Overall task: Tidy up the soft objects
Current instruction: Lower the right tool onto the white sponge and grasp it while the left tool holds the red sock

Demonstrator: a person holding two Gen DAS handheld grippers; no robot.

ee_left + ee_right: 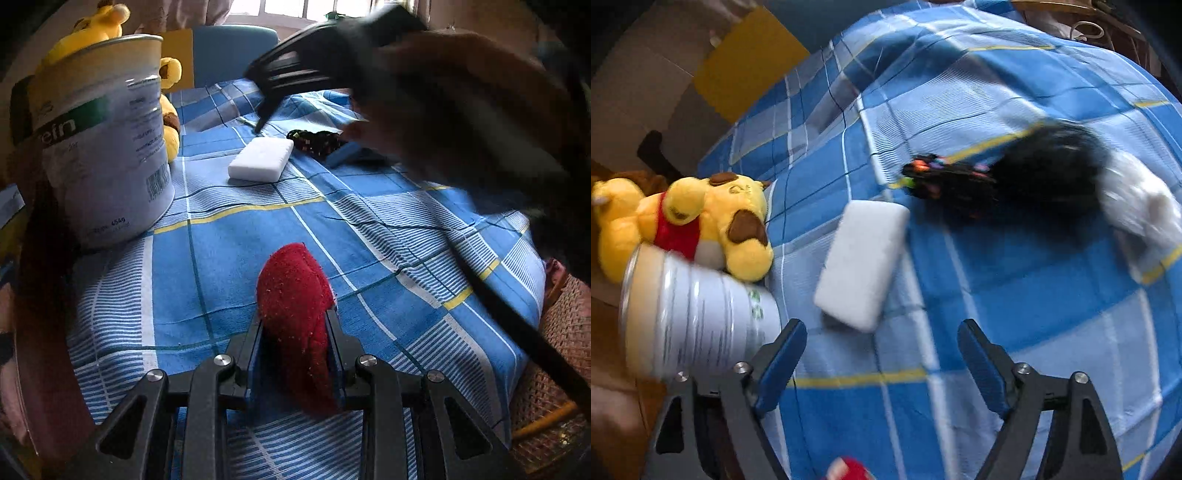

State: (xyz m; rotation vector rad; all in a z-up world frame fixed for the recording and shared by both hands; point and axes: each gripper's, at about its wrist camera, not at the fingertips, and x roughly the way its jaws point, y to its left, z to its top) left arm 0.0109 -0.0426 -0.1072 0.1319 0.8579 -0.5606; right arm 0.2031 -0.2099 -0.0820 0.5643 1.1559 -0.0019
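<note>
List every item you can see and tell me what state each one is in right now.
Left tongs: shut on the red plush.
Red plush: gripped, held above the cloth.
Right tongs: open, empty, above the cloth.
White sponge: lying flat, untouched.
Tin can: upright, lid off.
Yellow bear: lying on its side behind the can.
Black beaded item: lying loose on the checked cloth.

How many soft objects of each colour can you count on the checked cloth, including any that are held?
Red: 1, the red plush piece in the left hand-held gripper
White: 2, white sponge block, white cloth
Yellow: 1, yellow plush bear
Black: 1, black fluffy item
Total: 5
</note>
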